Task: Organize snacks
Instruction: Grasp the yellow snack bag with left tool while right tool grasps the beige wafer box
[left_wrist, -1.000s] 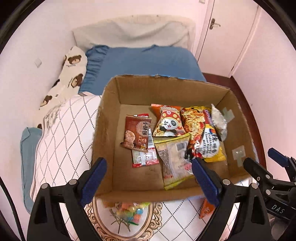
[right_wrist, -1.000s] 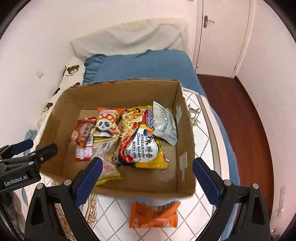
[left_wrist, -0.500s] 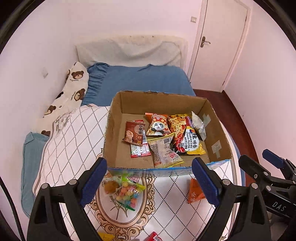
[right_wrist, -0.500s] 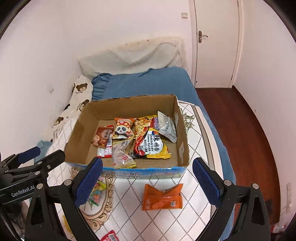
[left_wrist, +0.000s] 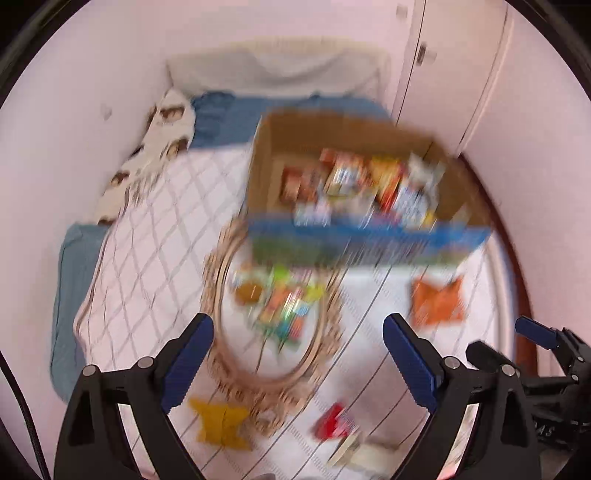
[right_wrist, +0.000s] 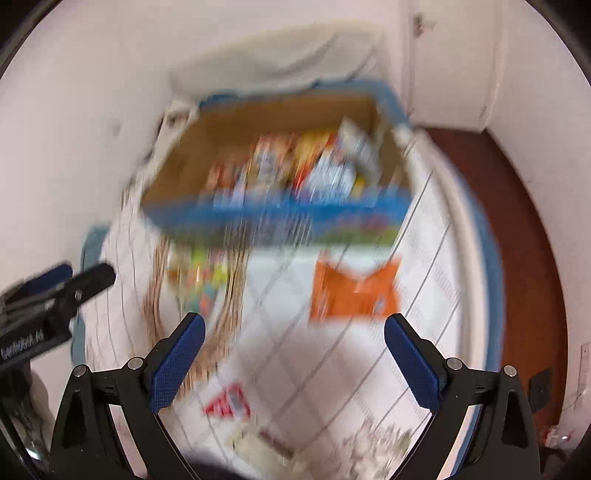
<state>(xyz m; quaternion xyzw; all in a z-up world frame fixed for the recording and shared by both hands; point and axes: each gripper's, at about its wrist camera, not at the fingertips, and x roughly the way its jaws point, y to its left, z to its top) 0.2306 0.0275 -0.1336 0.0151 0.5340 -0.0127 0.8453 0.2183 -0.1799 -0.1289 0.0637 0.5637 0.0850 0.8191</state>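
- Your left gripper (left_wrist: 297, 352) gapes wide and empty; the colourful candy bag (left_wrist: 282, 304) lies just ahead between its jaws, long axis pointing away.
- Your right gripper (right_wrist: 293, 349) is likewise spread and empty; the orange packet (right_wrist: 354, 290) lies ahead, slightly right, long axis crosswise, before the cardboard box (right_wrist: 177, 166).

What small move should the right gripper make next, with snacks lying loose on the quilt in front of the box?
Probably lower the right gripper onto the orange snack packet. Its jaws stand open and empty, and that packet lies on the white diamond-patterned quilt just ahead of them, outside the brown cardboard box that already holds other snacks. The frames are blurred, so finer alignment cannot be judged.
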